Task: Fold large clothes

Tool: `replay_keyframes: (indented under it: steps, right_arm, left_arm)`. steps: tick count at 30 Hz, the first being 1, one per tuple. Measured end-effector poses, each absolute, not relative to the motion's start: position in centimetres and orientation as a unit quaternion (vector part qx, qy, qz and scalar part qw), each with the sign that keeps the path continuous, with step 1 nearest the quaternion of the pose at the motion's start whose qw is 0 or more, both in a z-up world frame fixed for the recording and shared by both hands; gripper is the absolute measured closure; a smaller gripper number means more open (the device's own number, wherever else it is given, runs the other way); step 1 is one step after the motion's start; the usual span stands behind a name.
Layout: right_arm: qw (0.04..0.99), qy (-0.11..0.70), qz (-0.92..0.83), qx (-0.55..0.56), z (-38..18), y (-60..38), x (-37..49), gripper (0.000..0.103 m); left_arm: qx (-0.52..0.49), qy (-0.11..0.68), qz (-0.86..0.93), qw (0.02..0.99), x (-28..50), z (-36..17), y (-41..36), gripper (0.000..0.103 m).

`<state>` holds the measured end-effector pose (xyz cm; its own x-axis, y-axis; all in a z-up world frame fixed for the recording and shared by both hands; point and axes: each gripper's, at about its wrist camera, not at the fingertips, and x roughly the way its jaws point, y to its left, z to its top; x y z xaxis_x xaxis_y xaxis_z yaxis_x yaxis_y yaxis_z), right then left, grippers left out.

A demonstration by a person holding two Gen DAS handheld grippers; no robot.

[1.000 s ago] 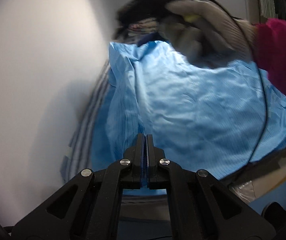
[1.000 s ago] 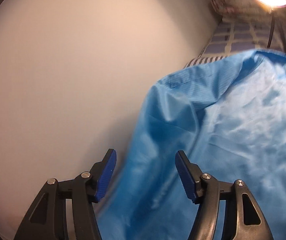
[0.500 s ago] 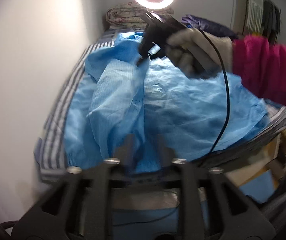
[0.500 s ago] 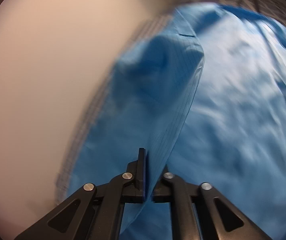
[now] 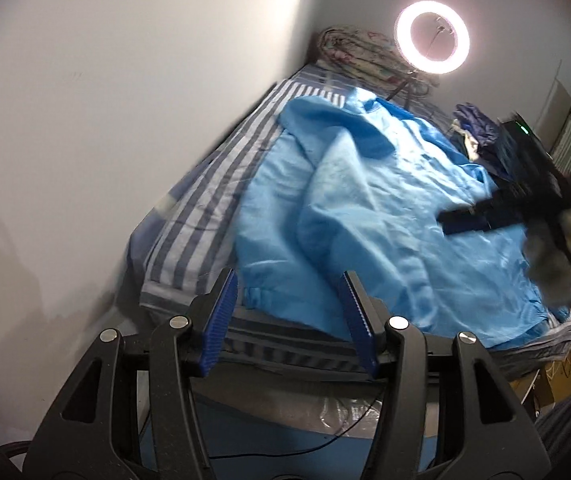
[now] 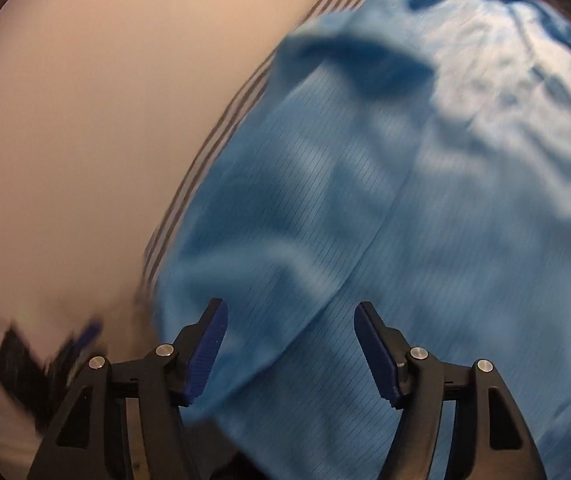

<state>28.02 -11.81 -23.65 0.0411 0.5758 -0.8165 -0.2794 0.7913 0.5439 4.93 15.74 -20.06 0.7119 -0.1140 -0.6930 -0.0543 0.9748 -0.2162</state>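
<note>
Blue garment point(image 5: 385, 216): a large light-blue piece with fine pinstripes, spread across the bed, with one side flap turned over onto the body so that a rumpled ridge runs down its middle; its hem reaches the near edge of the bed.
Bed point(image 5: 205, 216): covered by a blue-and-white striped sheet, standing against a pale wall point(image 5: 105, 120); the stripes show along the garment's wall side.
Left gripper point(image 5: 291, 322): fingers apart, holding nothing, hanging off the near end of the bed just short of the garment's hem.
Right gripper point(image 6: 291, 350): fingers apart and empty, close over the folded flap; from the left wrist camera it shows blurred above the garment's far side, held by a gloved hand point(image 5: 561, 256).
Ring light point(image 5: 432, 38): lit, at the head of the bed.
Folded quilts point(image 5: 365, 54): stacked at the head of the bed, beside the ring light.
Dark clothes point(image 5: 475, 126): heaped near the far side of the bed.
</note>
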Motion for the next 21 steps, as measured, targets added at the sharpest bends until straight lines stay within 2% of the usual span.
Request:
replay_keyframes:
  steps: [5, 6, 8, 9, 10, 15, 21]
  right_arm:
    - [0.668, 0.658, 0.321, 0.134, -26.6, -8.9, 24.4, 0.036]
    - [0.66, 0.663, 0.324, 0.14, -27.4, -8.4, 24.0, 0.041]
    - [0.65, 0.67, 0.331, 0.141, -28.7, -8.1, 23.3, 0.074]
    - [0.645, 0.674, 0.332, 0.137, -29.0, -7.8, 23.0, 0.094]
    - [0.651, 0.673, 0.325, 0.13, -28.8, -7.9, 22.7, 0.1]
    - [0.7, 0.616, 0.335, 0.135, -24.8, -12.2, 22.4, 0.103]
    - [0.694, 0.653, 0.252, 0.168, -27.8, -18.6, 20.9, 0.103]
  left_arm:
    - [-0.117, 0.387, -0.006, 0.915, 5.5, -20.9, 16.1, 0.049]
    - [-0.118, 0.386, -0.005, 0.915, 5.6, -20.9, 16.1, 0.049]
    - [-0.121, 0.383, -0.006, 0.916, 5.8, -20.9, 16.0, 0.049]
    - [-0.122, 0.381, -0.006, 0.917, 5.8, -20.7, 16.0, 0.049]
    - [-0.122, 0.379, -0.006, 0.917, 6.0, -20.5, 15.9, 0.049]
    - [-0.131, 0.383, -0.022, 0.914, 7.3, -20.4, 15.1, 0.049]
    - [-0.173, 0.426, -0.066, 0.885, 10.5, -23.2, 12.6, 0.049]
